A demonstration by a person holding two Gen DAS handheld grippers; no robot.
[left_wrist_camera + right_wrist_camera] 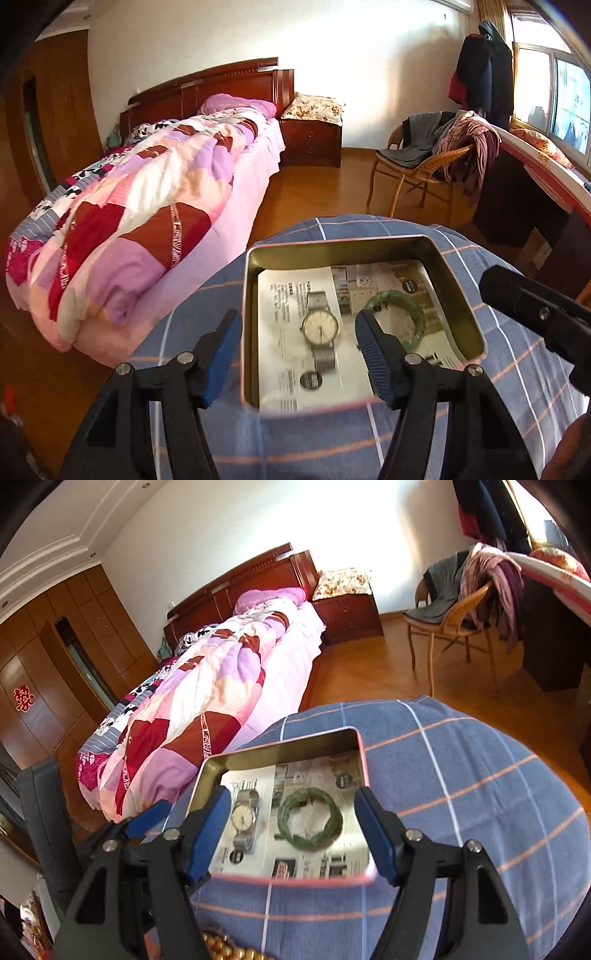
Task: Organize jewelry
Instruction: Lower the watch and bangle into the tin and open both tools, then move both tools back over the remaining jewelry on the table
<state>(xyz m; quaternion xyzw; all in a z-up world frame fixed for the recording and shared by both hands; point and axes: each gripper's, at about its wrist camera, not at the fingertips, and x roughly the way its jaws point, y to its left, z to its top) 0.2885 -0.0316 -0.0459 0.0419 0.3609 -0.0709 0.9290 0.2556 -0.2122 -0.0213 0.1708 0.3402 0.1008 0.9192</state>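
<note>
Metal tin (458, 295), lined with printed paper, sits on the blue checked cloth (517, 387) and already holds two pieces. On the left lies the wristwatch (320, 327), face up on its mesh band; to its right lies the green bangle (419, 321), flat on the paper. Both tongs hang just above the near rim: the left gripper (295, 354) stands open with nothing between its pads, and the right gripper (293, 830) is likewise open and empty. Both placements look finished. Gold beads (225, 949) rest on the cloth at the near edge, likely next; fetching them calls for drawing back and lowering.
</note>
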